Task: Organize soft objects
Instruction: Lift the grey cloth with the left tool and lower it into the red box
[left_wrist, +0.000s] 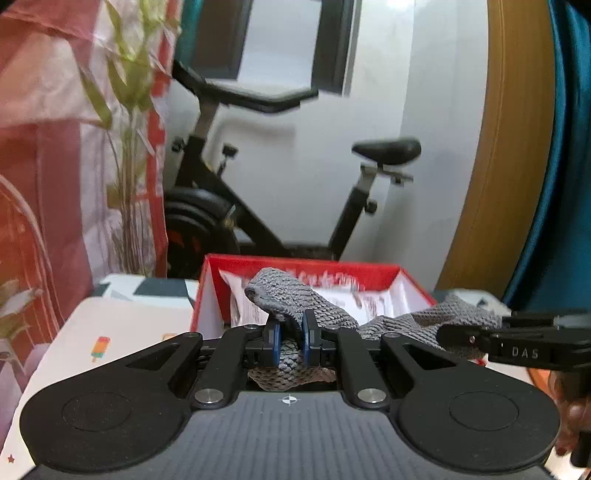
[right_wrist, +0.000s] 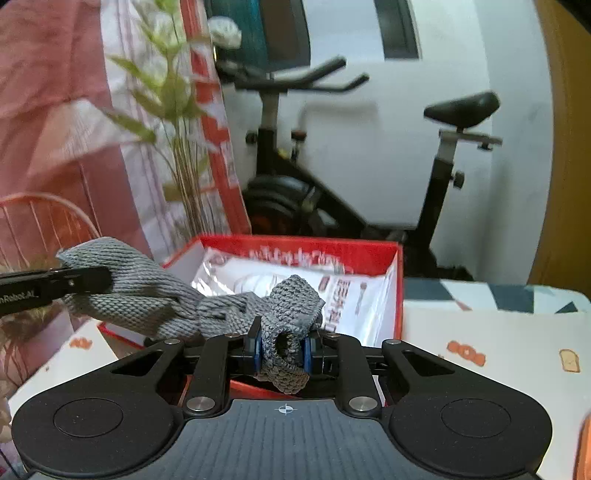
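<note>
The grey knitted cloth strip (left_wrist: 325, 314) was stretched crosswise between the left tongs (left_wrist: 289, 341) and right tongs (right_wrist: 282, 349), each clenched on one end, hanging just ahead of both over the open red cardboard box (right_wrist: 295, 245) on the counter (right_wrist: 480, 332).

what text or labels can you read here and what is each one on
"DAS": on the side of the right gripper, seen from the left wrist view.
"nRobot.AI": cut off at the frame edge, on the side of the left gripper, seen from the right wrist view.
Red print on the white packet in the red box: too blurred to read.
</note>
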